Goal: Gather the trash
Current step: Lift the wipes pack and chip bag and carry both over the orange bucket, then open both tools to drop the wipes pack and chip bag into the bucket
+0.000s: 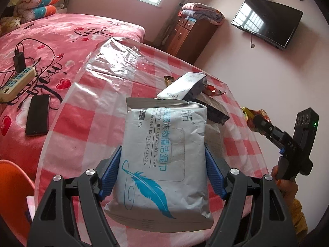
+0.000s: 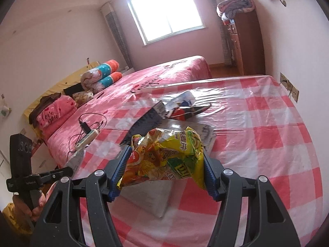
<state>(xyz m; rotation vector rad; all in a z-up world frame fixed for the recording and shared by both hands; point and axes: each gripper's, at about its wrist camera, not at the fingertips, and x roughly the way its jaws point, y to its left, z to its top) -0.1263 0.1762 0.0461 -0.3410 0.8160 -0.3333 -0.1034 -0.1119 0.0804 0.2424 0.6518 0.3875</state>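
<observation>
My left gripper (image 1: 162, 154) is shut on a white wet-wipes pack (image 1: 164, 156) with a blue feather print, held above the checked table (image 1: 98, 123). My right gripper (image 2: 165, 156) is shut on a crumpled yellow snack bag (image 2: 168, 154), held above the table (image 2: 257, 133). The right gripper also shows at the right of the left wrist view (image 1: 259, 121) with the snack bag (image 1: 251, 114) in it. More wrappers lie on the table: a white packet (image 1: 183, 85), a dark wrapper (image 1: 216, 111) and a red wrapper (image 1: 213, 90). In the right wrist view this pile (image 2: 178, 109) lies further along the table.
A pink bed (image 1: 41, 47) adjoins the table, with a power strip (image 1: 16, 82), cables and a black phone (image 1: 38, 114) on it. A wooden cabinet (image 1: 189, 35) and a wall TV (image 1: 267, 24) stand beyond. An orange chair (image 1: 12, 183) is at lower left.
</observation>
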